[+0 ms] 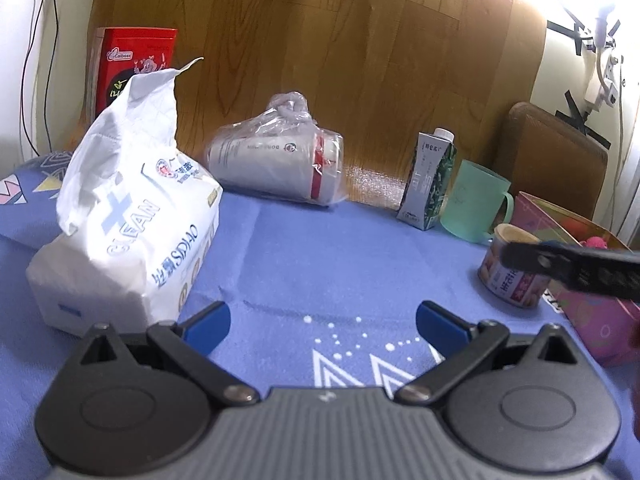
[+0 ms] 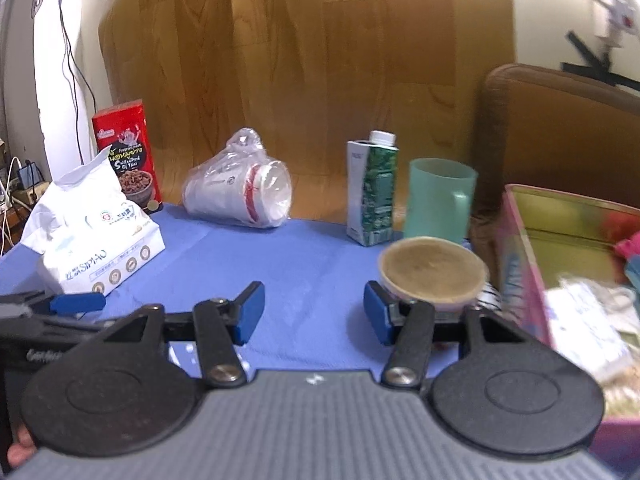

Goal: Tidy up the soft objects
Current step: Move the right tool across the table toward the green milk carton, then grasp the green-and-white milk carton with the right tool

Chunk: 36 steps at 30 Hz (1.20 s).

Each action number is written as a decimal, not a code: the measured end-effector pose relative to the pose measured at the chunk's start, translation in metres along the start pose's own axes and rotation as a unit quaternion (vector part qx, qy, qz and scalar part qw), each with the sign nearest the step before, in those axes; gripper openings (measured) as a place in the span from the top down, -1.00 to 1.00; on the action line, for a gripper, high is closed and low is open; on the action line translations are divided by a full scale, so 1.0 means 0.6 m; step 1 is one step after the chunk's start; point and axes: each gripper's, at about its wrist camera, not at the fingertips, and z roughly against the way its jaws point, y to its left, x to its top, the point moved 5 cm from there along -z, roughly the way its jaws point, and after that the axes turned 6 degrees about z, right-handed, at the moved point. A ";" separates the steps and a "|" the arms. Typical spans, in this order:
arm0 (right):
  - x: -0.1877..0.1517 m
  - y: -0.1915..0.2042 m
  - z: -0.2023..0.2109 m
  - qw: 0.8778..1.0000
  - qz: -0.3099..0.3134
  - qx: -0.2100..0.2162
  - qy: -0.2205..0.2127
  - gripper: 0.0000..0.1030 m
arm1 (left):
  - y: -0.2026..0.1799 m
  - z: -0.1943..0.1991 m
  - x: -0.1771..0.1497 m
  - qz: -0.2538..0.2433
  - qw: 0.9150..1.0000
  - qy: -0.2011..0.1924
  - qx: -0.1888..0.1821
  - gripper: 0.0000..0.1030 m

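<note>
You are in a home room: a blue cloth (image 1: 304, 256) covers the table, with a tissue pack (image 1: 132, 216), a snack box (image 2: 126, 152), a carton (image 2: 372, 188) and a mug (image 2: 438, 200), wood floor (image 1: 320, 40) behind.

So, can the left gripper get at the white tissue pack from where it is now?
Probably yes. The left gripper is open with nothing between its fingers, and the white tissue pack lies just ahead to its left on the blue cloth, with nothing in between.
</note>
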 end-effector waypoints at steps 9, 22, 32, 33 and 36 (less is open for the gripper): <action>0.089 -0.086 -0.060 0.998 0.003 -0.070 0.000 0.07 | 0.006 -0.006 0.001 0.011 1.000 0.016 -0.005 -0.99; 0.189 -0.123 -0.227 0.997 -0.013 -0.069 0.036 -0.34 | 0.011 -0.011 0.002 0.024 0.999 0.024 -0.006 -0.99; 0.173 -0.111 -0.309 0.992 0.022 -0.070 0.101 -0.19 | 0.020 -0.017 0.004 0.047 0.998 0.031 -0.009 -0.99; 0.170 -0.110 -0.303 0.993 0.014 -0.072 0.097 -0.19 | 0.021 -0.017 0.005 0.048 0.998 0.030 -0.009 -0.99; 0.158 -0.116 -0.271 0.993 -0.038 -0.067 0.087 -0.18 | 0.022 -0.014 0.007 0.053 0.998 0.021 -0.010 -0.99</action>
